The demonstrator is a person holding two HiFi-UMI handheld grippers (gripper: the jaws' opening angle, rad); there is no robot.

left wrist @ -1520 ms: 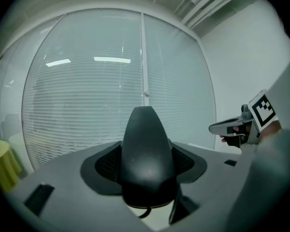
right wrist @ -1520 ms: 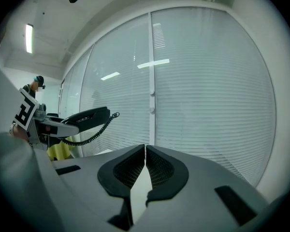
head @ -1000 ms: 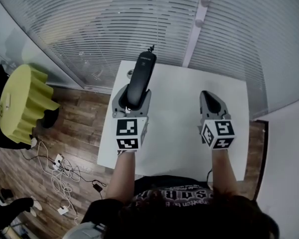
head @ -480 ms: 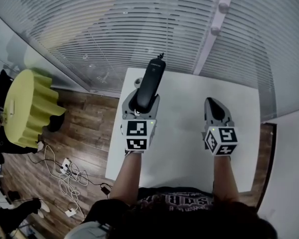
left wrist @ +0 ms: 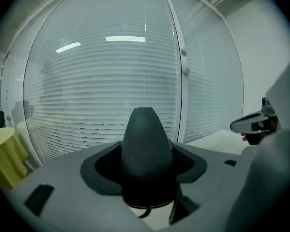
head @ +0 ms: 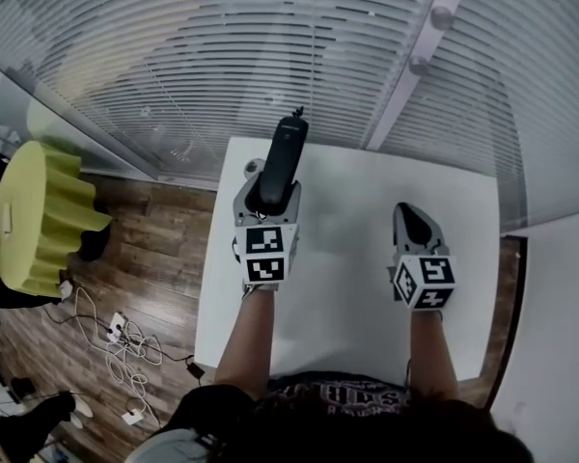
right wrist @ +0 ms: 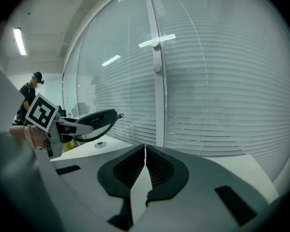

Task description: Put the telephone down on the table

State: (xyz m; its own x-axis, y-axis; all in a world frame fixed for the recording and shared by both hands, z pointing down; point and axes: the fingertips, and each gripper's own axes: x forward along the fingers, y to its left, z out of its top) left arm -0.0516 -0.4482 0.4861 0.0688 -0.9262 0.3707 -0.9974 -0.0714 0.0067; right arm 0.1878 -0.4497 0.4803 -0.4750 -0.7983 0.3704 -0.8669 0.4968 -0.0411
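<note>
A black telephone handset (head: 279,160) with a curly cord is held above the white table (head: 347,249), near its far left corner. My left gripper (head: 267,183) is shut on the handset's near end, and the handset points away toward the blinds. In the left gripper view the handset (left wrist: 146,151) fills the gap between the jaws. In the right gripper view the handset (right wrist: 94,118) shows at the left, lifted off the tabletop. My right gripper (head: 412,222) hovers over the table's right half, its jaws together with nothing between them (right wrist: 144,170).
A small round fitting (head: 254,167) sits in the tabletop by the far left corner. Window blinds (head: 270,46) run along the far edge. A yellow-green stool (head: 34,210) and cables (head: 116,340) lie on the wood floor to the left.
The view has shifted a little. Both grippers keep their places over the table, and the handset stays in the left gripper.
</note>
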